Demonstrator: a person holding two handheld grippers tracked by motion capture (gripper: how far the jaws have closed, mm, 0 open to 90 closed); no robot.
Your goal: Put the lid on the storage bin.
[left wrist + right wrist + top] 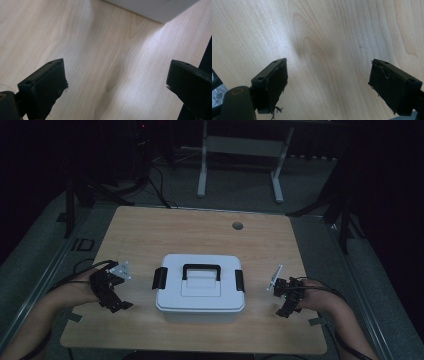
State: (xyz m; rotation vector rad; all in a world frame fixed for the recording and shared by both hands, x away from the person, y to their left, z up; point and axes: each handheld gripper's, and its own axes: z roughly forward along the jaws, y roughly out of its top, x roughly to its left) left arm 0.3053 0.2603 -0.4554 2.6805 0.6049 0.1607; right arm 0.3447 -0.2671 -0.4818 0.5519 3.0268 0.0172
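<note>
Two grippers idle, jaws apart, empty: left gripper (114,296) and right gripper (289,299) flank white lidded box (200,290) mid-counter (200,227). Approach step (likely). Next: reach side latches (160,278), squarely, both at once.

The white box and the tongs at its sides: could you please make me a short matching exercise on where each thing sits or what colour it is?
Things:
1. white box
2. carry handle
3. left tongs
4. right tongs

Descriptions:
a. open, left of the box
b. black, on the lid
c. open, right of the box
d. middle of the table

Pairs: 1-d, 2-b, 3-a, 4-c
</note>
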